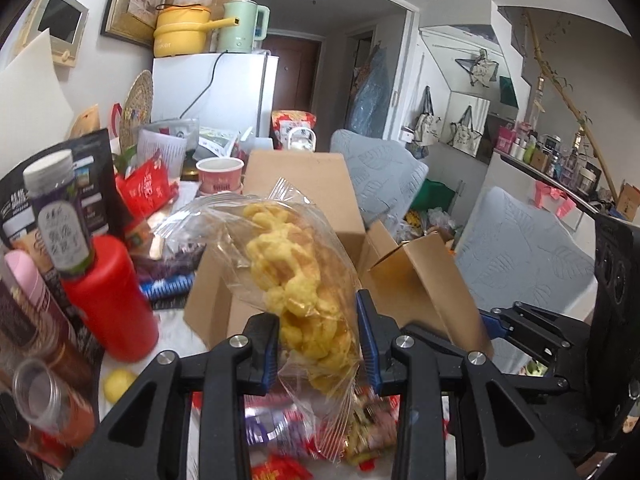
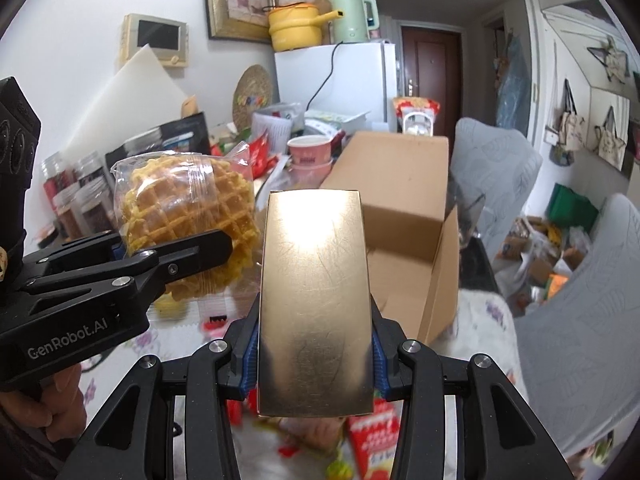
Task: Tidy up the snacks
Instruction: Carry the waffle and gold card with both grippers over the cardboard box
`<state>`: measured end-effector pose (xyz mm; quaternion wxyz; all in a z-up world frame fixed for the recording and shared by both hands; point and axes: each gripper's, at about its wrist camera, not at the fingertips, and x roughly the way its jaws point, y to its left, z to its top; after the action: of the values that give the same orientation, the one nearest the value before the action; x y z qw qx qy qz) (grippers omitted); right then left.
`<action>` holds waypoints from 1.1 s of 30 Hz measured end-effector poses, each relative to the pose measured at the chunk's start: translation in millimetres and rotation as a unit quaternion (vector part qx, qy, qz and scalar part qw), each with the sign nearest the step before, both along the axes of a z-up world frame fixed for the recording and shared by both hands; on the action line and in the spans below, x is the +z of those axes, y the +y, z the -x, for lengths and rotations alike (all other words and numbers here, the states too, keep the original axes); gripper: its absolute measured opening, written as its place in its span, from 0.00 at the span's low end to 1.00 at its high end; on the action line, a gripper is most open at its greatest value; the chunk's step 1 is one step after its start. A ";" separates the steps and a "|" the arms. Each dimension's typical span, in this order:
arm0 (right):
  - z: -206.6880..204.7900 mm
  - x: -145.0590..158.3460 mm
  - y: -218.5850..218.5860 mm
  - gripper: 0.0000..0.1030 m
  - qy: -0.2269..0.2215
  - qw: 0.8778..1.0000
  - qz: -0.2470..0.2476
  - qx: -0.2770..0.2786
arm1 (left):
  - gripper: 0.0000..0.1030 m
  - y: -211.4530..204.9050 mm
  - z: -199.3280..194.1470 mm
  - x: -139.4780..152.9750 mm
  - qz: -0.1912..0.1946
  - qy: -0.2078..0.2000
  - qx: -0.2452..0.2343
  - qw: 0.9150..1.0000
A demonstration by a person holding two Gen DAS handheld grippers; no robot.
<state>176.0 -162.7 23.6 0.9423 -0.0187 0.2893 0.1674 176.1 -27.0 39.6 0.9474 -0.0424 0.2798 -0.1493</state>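
Left gripper (image 1: 318,350) pinches a waffle bag (image 1: 296,280); right gripper (image 2: 316,354) pinches a gold box (image 2: 314,304), cardboard box (image 2: 404,208) behind, frame centre.

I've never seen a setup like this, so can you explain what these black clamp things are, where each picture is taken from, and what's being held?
These are handheld tools, not a robot: a person holds a two-fingered claw in each hand, each with a camera looking forward along its fingers. One picture is from the left claw, shut on a clear bag of waffles. The other is from the right claw, shut on a gold box; there the left claw also shows from the side. Ahead stands an open cardboard box. The table is crowded with jars, a red bottle, cups and snack packets.
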 end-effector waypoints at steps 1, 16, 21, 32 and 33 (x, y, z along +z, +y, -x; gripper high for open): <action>-5.6 0.9 -0.2 0.42 -0.002 1.000 0.001 -0.003 | 0.32 -0.4 -5.6 0.9 -0.002 -0.002 0.002 1.000; -96.5 1.7 -1.7 0.42 -0.006 0.999 0.024 -0.035 | 0.32 -5.9 -97.8 2.1 -0.020 0.008 0.010 1.000; -122.4 1.1 -0.6 0.42 0.000 0.999 0.031 -0.042 | 0.32 -13.1 -122.9 -7.0 -0.034 0.022 0.012 0.999; -165.6 -20.2 -0.6 0.42 0.039 0.996 0.059 -0.052 | 0.32 -18.2 -175.1 -38.0 -0.054 0.075 0.025 0.995; -168.4 -21.7 -0.4 0.42 0.042 0.996 0.063 -0.053 | 0.32 -18.6 -178.9 -41.5 -0.055 0.080 0.026 0.995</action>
<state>344.4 -163.1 1.9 0.9338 -0.0553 0.3392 0.0998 354.9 -45.6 -1.9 0.9266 -0.0091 0.3609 -0.1052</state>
